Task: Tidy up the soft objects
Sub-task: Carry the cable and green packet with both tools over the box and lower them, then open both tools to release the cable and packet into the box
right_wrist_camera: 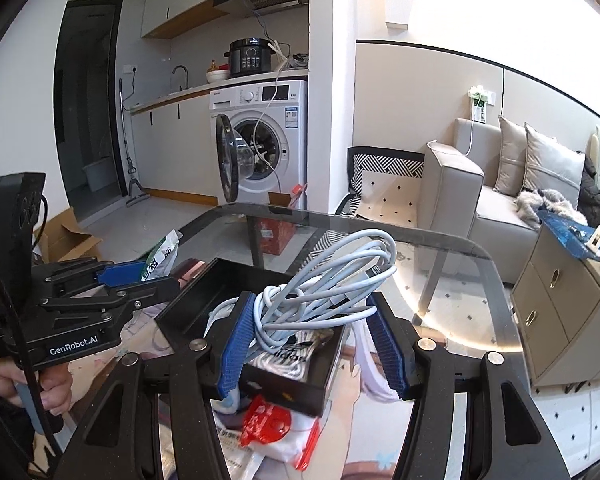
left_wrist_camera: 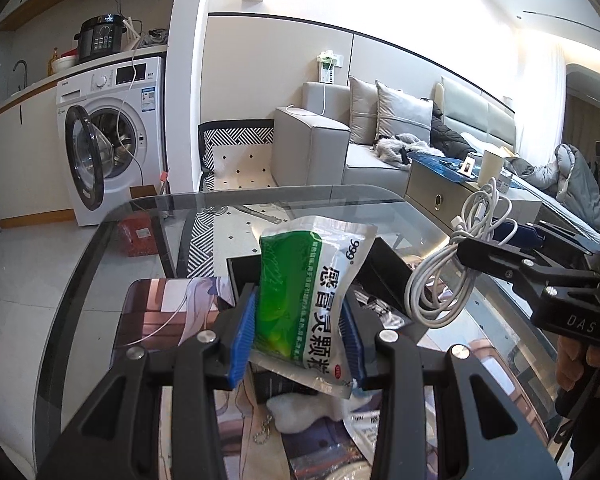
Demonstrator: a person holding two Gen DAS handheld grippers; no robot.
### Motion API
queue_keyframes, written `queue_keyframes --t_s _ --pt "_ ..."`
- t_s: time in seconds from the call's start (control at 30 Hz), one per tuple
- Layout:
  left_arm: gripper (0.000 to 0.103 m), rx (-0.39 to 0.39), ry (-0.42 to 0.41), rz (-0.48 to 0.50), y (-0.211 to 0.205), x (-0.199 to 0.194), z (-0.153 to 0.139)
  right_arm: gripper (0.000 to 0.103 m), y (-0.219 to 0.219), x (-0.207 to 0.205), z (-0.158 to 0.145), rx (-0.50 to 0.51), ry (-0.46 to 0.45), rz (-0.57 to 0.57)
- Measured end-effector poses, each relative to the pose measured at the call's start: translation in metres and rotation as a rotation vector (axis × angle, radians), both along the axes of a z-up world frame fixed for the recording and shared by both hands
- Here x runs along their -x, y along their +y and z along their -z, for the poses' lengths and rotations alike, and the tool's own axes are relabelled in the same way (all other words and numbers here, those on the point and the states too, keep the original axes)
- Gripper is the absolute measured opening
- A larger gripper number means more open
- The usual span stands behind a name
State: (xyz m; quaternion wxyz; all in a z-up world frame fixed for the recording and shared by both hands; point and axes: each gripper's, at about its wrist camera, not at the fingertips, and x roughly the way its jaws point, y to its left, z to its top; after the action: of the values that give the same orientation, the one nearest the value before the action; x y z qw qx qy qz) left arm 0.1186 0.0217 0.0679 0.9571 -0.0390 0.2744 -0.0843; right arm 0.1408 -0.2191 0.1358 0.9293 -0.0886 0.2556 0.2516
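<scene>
My left gripper (left_wrist_camera: 298, 332) is shut on a green and white medicine sachet (left_wrist_camera: 308, 292) and holds it above a black tray (left_wrist_camera: 384, 268) on the glass table (left_wrist_camera: 100, 264). My right gripper (right_wrist_camera: 314, 340) is closed on a coiled white cable (right_wrist_camera: 332, 284), held over the same black tray (right_wrist_camera: 192, 300). The right gripper (left_wrist_camera: 512, 240) with the cable (left_wrist_camera: 452, 272) also shows at the right of the left wrist view. The left gripper (right_wrist_camera: 140, 276) with the sachet (right_wrist_camera: 162, 258) shows at the left of the right wrist view.
A printed mat (left_wrist_camera: 160, 312) lies under the tray. A white fluffy item (left_wrist_camera: 296, 412), a red plastic piece (right_wrist_camera: 268, 420) and plastic bags (right_wrist_camera: 276, 448) lie near me. Beyond the table stand a washing machine (right_wrist_camera: 260, 140), a sofa (right_wrist_camera: 480, 184) and a cabinet (right_wrist_camera: 560, 300).
</scene>
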Motion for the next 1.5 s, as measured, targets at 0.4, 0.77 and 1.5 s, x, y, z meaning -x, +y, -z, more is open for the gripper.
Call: queue_keyframes --t_s 0.4,0.77,1.5 --pt "0.038 -0.020 0.032 -0.004 -0.007 -0.027 0.016 0.057 0.028 -0.034 0.019 0.079 0.027 -0.039" --pt "0.038 -0.053 0.054 0.016 -0.019 -0.046 0.024 0.057 0.048 -0.062 0.045 0.149 0.088 -0.094" --pt "0.040 -0.096 0.115 0.032 -0.021 -0.058 0.041 0.057 0.068 -0.103 0.079 0.179 0.253 -0.253"
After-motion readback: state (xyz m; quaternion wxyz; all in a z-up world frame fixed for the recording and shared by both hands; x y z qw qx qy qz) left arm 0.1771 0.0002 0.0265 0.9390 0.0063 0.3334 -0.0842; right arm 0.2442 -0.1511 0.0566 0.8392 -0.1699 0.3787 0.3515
